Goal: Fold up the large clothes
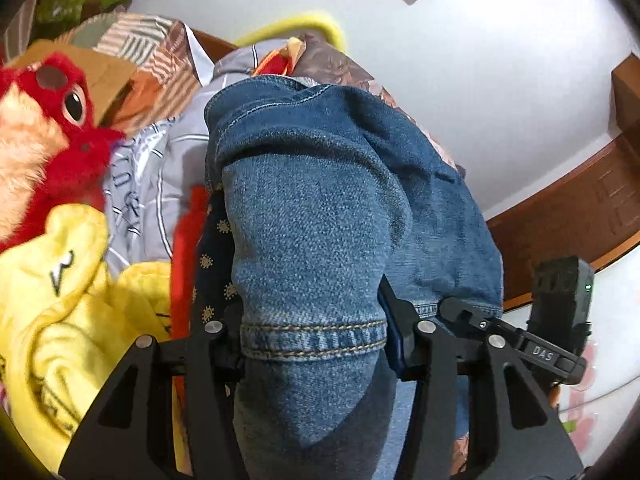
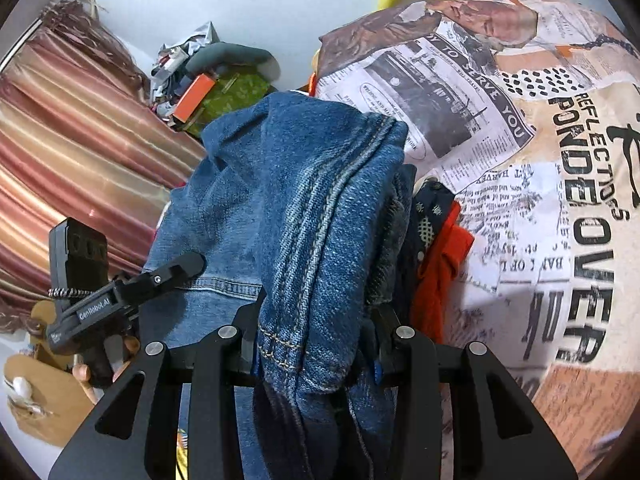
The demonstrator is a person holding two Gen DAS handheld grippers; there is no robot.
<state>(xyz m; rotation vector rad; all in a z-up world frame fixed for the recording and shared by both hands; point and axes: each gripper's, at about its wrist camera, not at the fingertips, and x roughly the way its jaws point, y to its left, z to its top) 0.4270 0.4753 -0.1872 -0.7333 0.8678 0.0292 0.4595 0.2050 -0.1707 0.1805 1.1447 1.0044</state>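
Note:
A pair of blue jeans (image 1: 328,208) fills the middle of both views, bunched and draped over the grippers. My left gripper (image 1: 312,340) is shut on a hemmed leg end of the jeans. My right gripper (image 2: 312,344) is shut on a thick seamed fold of the same jeans (image 2: 304,208). The right gripper shows at the lower right of the left wrist view (image 1: 520,336), close beside the left one. The left gripper shows at the lower left of the right wrist view (image 2: 132,288). The fingertips are hidden by denim.
A heap of clothes lies behind: a yellow garment (image 1: 72,300), a red plush toy (image 1: 60,128), a grey printed shirt (image 1: 160,168), red cloth (image 2: 440,264), a newsprint-pattern fabric (image 2: 540,160). A striped curtain (image 2: 80,140) hangs left. A wooden frame (image 1: 580,200) runs right.

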